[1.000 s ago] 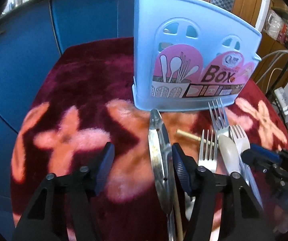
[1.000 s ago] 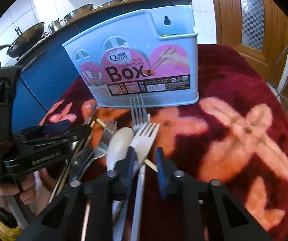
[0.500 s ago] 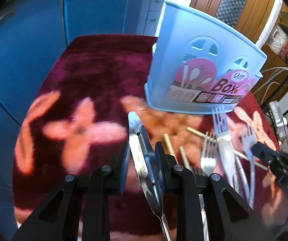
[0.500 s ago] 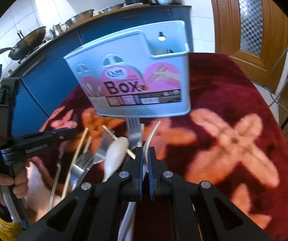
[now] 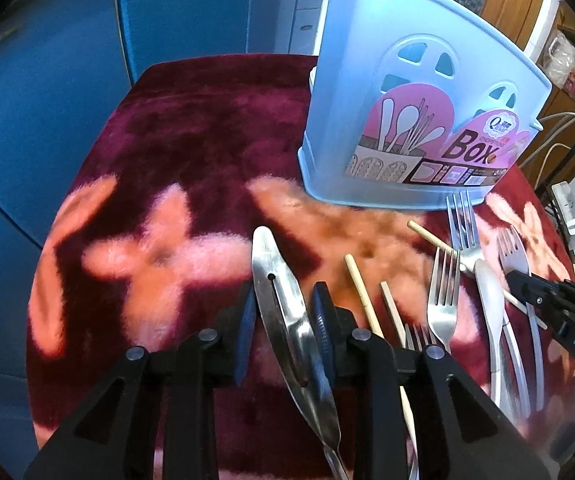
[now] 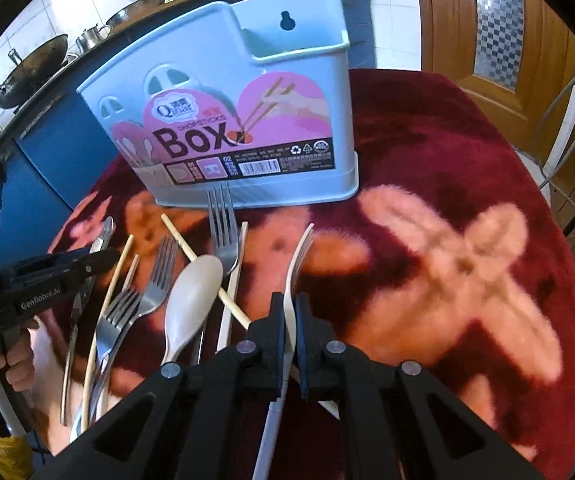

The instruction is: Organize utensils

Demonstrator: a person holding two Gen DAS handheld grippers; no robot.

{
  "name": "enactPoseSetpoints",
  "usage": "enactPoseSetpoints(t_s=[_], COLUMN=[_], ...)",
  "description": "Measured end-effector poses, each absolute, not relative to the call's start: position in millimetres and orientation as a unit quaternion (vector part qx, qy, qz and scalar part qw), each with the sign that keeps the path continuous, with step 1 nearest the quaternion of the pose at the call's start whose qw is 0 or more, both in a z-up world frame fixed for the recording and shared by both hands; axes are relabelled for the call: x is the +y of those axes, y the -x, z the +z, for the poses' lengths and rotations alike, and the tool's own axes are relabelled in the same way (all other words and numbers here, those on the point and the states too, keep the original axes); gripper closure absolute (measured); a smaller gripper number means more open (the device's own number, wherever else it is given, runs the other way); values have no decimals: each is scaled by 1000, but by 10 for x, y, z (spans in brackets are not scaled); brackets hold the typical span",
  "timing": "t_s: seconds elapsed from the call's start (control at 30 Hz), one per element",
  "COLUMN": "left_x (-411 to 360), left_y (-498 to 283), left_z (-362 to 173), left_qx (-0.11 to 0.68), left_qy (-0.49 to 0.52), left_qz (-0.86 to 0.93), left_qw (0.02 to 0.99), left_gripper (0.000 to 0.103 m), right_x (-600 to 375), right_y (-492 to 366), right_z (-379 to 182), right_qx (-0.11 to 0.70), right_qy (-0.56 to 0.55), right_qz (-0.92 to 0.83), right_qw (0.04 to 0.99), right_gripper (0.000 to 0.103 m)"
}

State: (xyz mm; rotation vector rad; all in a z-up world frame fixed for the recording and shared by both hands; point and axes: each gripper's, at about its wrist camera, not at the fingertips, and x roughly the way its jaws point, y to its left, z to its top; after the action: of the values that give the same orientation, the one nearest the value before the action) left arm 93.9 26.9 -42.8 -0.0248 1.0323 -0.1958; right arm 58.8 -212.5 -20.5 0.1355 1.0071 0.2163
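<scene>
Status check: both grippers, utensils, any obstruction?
Left gripper shut on knife. Right gripper shut on white fork. Box unobstructed.

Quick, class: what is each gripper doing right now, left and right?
Left gripper: closed on the metal knife.
Right gripper: closed on the white plastic fork.

A pale blue plastic chopsticks box [image 6: 247, 92] stands upright on the cloth. Before it lie metal forks [image 6: 221, 232], wooden chopsticks [image 6: 203, 268], a cream spoon [image 6: 191, 296], a steel knife [image 5: 283, 308] and a white fork [image 6: 293, 276].
</scene>
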Motion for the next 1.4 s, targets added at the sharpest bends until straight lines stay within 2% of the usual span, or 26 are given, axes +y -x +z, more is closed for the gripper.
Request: enactPoseSetpoints(t_s=[0.13, 0.2, 0.6, 1.07, 1.4], left_x=[279, 295, 212, 211, 212], left_y=[-893, -884, -585, -410, -326], left_z=[-396, -372, -137, 250, 533], left_qx=[484, 479, 430, 361, 319], left_qy=[18, 26, 32, 38, 49], left_qz=[-96, -103, -132, -136, -140], left_qw=[870, 871, 892, 922, 936], left_gripper=[84, 96, 100, 101, 101], right_x=[-2110, -2094, -1958, -1789, -1735], right_y=[-575, -531, -322, -100, -32], right_z=[-174, -142, 140, 551, 728], right_qx=[476, 465, 416, 332, 303], right_qy=[-59, -51, -14, 30, 40], right_qz=[99, 92, 75, 55, 53], right_qw=[872, 879, 906, 941, 951], right_gripper=[97, 97, 97, 97, 97])
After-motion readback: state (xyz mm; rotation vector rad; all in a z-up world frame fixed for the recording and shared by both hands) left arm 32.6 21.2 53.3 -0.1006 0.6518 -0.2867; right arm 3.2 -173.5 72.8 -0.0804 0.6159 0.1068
